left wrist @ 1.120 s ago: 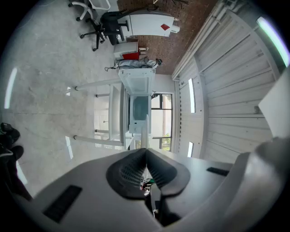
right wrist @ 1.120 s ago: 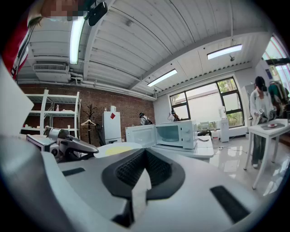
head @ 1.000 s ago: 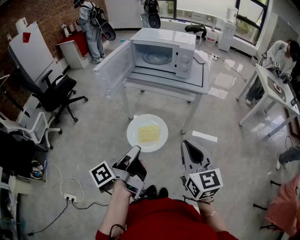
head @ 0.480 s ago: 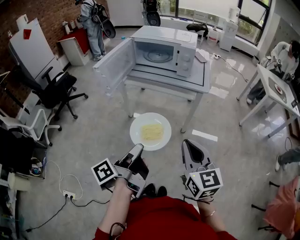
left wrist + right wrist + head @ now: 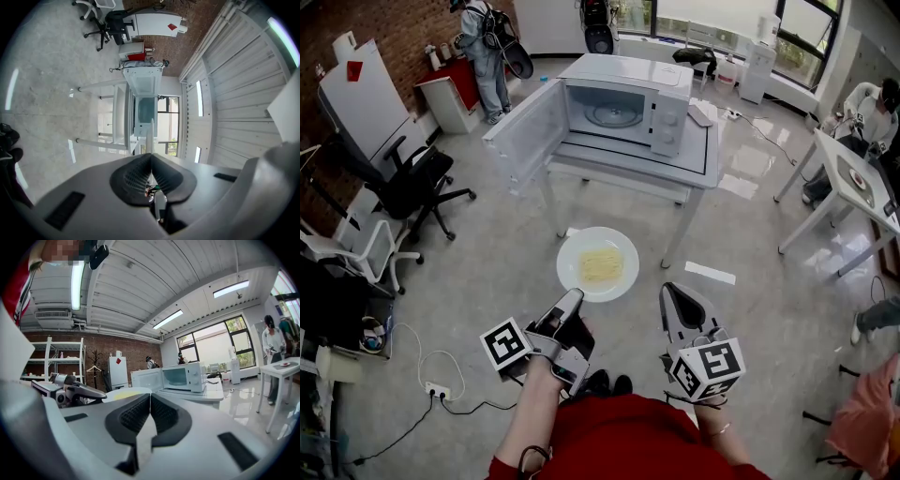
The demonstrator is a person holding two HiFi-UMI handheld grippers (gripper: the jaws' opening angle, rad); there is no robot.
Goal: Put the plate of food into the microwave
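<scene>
The left hand-held gripper [image 5: 570, 300] is clamped on the near rim of the round white plate [image 5: 571, 262]. In the left gripper view the plate shows edge-on as a thin white blade rising from between the closed jaws. That view is turned on its side, so I judge one pad to be above the rim and one below, with the plate held level. The plate hangs in the air over the grey polished floor [image 5: 487, 272], well short of the white table [image 5: 675, 171], and reaches forward from the jaws towards it.

The coming move turns on this relation: the boxy white microwave [image 5: 667, 105] stands on that table straight ahead of the plate. Its cavity faces the person and the glass turntable [image 5: 614, 114] is visible inside. The microwave door [image 5: 523, 134] is swung wide to the left, on the side of the gripper holding the plate. The plate probably has to travel forward and up into the opening while keeping right of the door's edge.

The right hand-held gripper [image 5: 674, 293] is near the plate's right side but apart from it. Its jaws are pressed together with nothing between them, so only the left one carries the load.

The plate is plain, shallow and glossy. It has no long axis, so its heading matters little. A flat, squarish heap of pale yellow food [image 5: 600, 266], perhaps noodles, lies at its middle, leaving a broad bare rim all round. Held by one edge only, the plate could tip.
</scene>
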